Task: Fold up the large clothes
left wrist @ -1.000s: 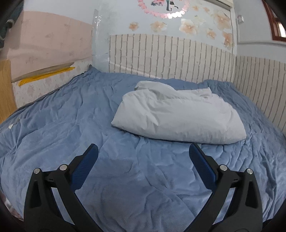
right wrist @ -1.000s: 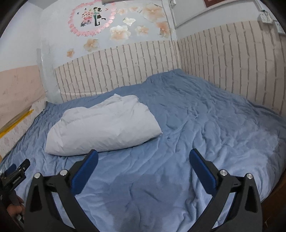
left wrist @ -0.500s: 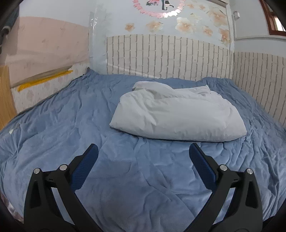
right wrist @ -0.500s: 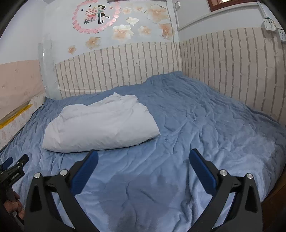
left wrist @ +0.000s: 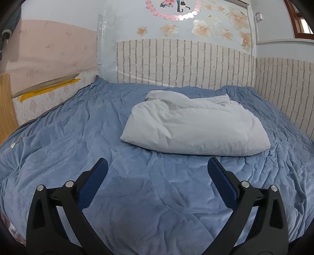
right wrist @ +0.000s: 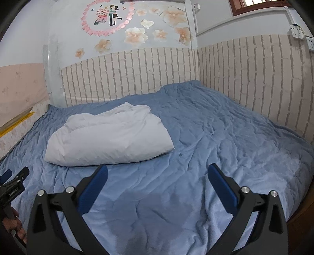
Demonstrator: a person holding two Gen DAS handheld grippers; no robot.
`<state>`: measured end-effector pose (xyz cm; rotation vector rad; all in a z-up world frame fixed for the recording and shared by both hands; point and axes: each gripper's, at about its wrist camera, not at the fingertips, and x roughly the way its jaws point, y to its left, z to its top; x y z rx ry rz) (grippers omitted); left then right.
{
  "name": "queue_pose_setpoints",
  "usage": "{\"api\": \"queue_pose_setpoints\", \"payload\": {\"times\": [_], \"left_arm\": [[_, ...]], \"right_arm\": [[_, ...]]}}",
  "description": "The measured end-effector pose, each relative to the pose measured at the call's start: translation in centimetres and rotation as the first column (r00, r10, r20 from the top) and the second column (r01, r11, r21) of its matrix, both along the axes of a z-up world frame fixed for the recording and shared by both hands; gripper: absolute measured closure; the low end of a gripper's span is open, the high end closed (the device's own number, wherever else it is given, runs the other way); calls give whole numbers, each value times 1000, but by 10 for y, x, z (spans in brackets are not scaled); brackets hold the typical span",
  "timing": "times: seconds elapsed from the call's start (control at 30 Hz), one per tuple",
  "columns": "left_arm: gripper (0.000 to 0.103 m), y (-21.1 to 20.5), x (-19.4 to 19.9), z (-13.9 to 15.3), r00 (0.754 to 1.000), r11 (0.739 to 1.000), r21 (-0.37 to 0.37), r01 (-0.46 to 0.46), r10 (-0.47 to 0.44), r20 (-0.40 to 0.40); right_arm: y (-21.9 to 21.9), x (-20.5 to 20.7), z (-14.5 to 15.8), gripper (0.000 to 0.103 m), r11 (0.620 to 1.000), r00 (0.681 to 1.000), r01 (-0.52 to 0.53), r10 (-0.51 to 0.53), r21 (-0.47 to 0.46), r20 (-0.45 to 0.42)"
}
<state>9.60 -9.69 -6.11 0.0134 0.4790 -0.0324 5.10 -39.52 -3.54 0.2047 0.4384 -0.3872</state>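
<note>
The left gripper (left wrist: 157,168) hovers with jaws spread wide over the blue bedspread (left wrist: 58,137), empty; the right gripper (right wrist: 157,170) likewise. The white folded bundle (left wrist: 192,125) lies ahead of both, apart from them, slightly right of the left gripper, left of the right

We're in a bedroom in someone's home, no question. A wide bed (right wrist: 225,137) fills the room, spread with a rumpled blue blanket (left wrist: 78,137) and pushed into the corner. Brick-pattern wall padding (right wrist: 137,76) runs behind it and along the side wall. Above that, look at the pale wall: flower stickers (right wrist: 135,35) and a pink ring of hearts around a cartoon couple (right wrist: 108,17). High up on the right, a wooden-framed window (right wrist: 253,4), with sockets (right wrist: 298,32) on the wall below it. Pink wallpaper (left wrist: 49,53) covers the far left wall.
</note>
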Motion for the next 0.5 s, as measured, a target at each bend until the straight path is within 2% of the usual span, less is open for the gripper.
{"api": "queue_pose_setpoints", "payload": {"times": [0.5], "left_arm": [[3,0,-2,2,1000,1000,11,1,-1,7]], "right_arm": [[2,1,0,2,1000,1000,2,-2,-5,-5]]}}
